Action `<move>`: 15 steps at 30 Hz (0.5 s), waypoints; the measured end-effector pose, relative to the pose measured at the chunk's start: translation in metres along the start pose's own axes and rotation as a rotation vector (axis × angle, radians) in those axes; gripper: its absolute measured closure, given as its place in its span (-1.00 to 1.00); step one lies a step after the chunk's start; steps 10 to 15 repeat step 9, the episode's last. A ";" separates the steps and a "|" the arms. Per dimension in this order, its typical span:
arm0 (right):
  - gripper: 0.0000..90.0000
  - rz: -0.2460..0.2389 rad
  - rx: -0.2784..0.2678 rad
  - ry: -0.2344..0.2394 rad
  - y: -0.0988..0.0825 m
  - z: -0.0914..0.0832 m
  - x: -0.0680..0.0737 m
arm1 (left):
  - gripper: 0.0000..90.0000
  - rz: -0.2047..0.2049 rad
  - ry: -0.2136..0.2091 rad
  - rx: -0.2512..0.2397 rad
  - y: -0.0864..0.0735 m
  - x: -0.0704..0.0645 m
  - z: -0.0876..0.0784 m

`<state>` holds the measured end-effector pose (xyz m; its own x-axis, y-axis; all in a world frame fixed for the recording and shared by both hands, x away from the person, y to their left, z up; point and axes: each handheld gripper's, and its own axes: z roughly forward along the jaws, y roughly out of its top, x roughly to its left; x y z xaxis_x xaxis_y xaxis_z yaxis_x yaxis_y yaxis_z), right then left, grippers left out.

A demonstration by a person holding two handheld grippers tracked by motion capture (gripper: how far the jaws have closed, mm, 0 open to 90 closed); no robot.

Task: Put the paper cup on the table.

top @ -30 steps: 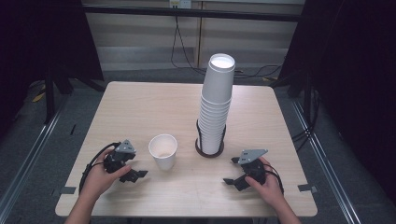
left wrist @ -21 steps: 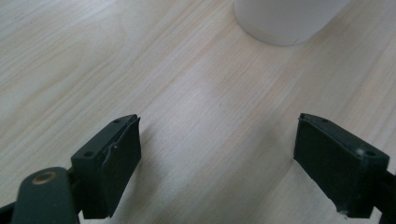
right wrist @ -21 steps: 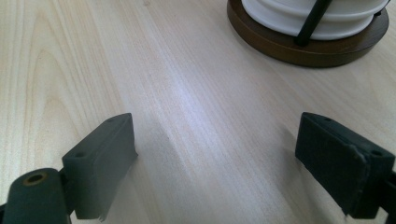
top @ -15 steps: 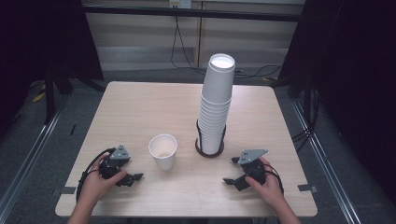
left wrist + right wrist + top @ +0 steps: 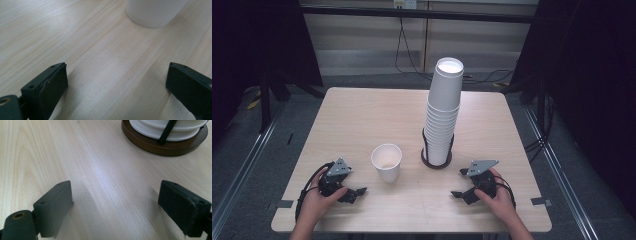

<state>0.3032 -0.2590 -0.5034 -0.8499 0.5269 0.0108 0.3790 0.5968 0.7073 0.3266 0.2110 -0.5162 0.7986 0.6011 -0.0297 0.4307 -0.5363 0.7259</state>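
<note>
One paper cup [image 5: 387, 161] stands alone and upright on the bench, mouth up, in the near half a little left of the middle, just beside the stack [image 5: 443, 112] it seems to have come from. I see nothing in it but its pale bottom; it looks empty. In my left gripper view the cup's base [image 5: 153, 12] sits ahead of the jaws with bare wood between, so I'm clear of it.

So I'd call one cup separated and set down, with the rest of the job ahead of me. The stack is tall, many cups nested mouth up, leaning slightly, seated in a round brown base [image 5: 163, 145] with thin black uprights. The top cup's mouth shows white; whether anything is inside I can't tell.

My left gripper [image 5: 357, 192] rests low near the front left corner of the bench, and its jaws have just been opening; they now stand spread with nothing between them. My right gripper [image 5: 458, 193] sits toward the front right edge, jaws spread too, pointing at the holder's base, nothing held.

My guess: next comes another cup off the top, right hand steadying, left hand lifting.
</note>
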 end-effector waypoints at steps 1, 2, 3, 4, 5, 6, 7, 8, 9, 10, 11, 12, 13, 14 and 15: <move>-0.74 0.001 0.000 -0.001 0.000 0.000 0.000 | -0.92 0.002 0.001 -0.001 0.000 0.000 0.000; -0.74 0.003 0.001 -0.001 0.000 0.000 0.000 | -0.91 0.001 0.000 -0.001 0.000 0.000 0.000; -0.74 0.004 0.000 -0.001 0.000 0.000 0.000 | -0.91 0.001 0.002 0.001 0.000 0.000 0.000; -0.74 0.002 -0.001 -0.001 0.000 0.000 0.000 | -0.91 0.002 0.003 0.000 0.000 0.000 0.000; -0.74 0.002 -0.001 -0.001 0.000 0.000 0.000 | -0.91 0.001 0.002 0.000 0.000 0.000 0.000; -0.74 0.003 0.000 0.000 0.000 0.000 0.000 | -0.91 0.001 0.002 0.000 0.000 0.000 0.000; -0.74 0.003 0.000 0.000 0.000 0.000 0.000 | -0.90 -0.005 0.000 -0.001 0.000 -0.001 0.000; -0.74 0.003 -0.001 0.000 0.000 0.000 0.000 | -0.90 -0.001 0.004 0.000 0.000 -0.001 -0.001; -0.74 0.003 -0.001 0.000 0.000 0.000 0.000 | -0.89 -0.002 0.005 -0.001 -0.001 -0.001 -0.001; -0.74 0.003 -0.001 0.000 0.000 0.000 0.000 | -0.89 -0.002 0.005 -0.001 -0.001 -0.001 -0.001; -0.74 0.003 -0.001 0.000 0.000 0.000 0.000 | -0.89 -0.002 0.005 -0.001 -0.001 -0.001 -0.001; -0.74 0.003 -0.001 0.000 0.000 0.000 0.000 | -0.89 -0.002 0.005 -0.001 -0.001 -0.001 -0.001; -0.74 0.003 -0.001 0.000 0.000 0.000 0.000 | -0.89 -0.002 0.005 -0.001 -0.001 -0.001 -0.001; -0.74 0.003 -0.001 0.000 0.000 0.000 0.000 | -0.89 -0.002 0.005 -0.001 -0.001 -0.001 -0.001; -0.74 0.003 -0.001 0.000 0.000 0.000 0.000 | -0.89 -0.002 0.005 -0.001 -0.001 -0.001 -0.001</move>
